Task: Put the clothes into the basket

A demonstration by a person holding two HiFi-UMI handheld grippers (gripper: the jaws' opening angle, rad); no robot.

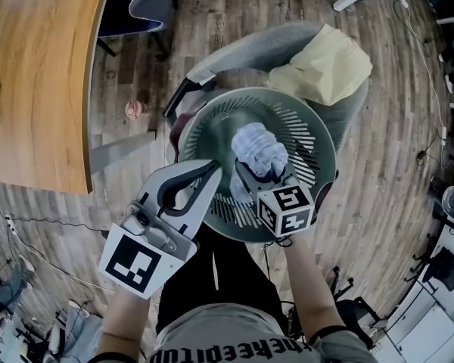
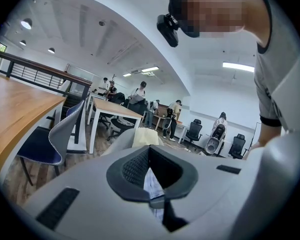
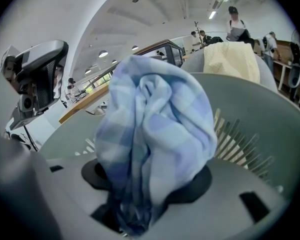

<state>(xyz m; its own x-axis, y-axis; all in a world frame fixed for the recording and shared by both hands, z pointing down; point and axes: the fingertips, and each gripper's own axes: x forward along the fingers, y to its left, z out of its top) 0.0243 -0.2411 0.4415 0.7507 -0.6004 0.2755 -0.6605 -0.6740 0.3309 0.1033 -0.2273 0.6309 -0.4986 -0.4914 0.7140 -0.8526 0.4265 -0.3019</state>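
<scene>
A round grey-green basket (image 1: 212,108) with a slotted wall (image 3: 240,139) stands on a grey armchair (image 1: 242,48). A light blue checked cloth (image 1: 261,148) sits bunched inside it. My right gripper (image 1: 247,175) reaches down into the basket, jaws standing wide, and the cloth (image 3: 155,124) bulges up between them and hides the tips. My left gripper (image 1: 214,170) hovers at the basket's near left rim, jaws closed tip to tip with nothing in them; through their slit a strip of the blue cloth (image 2: 152,184) shows. A pale yellow cloth (image 1: 325,66) lies on the armchair behind the basket.
A wooden table (image 1: 38,74) fills the left side, with a blue chair (image 1: 147,2) at its far end. The floor is wood plank. Office chairs (image 2: 194,131), desks and several people stand farther back in the room.
</scene>
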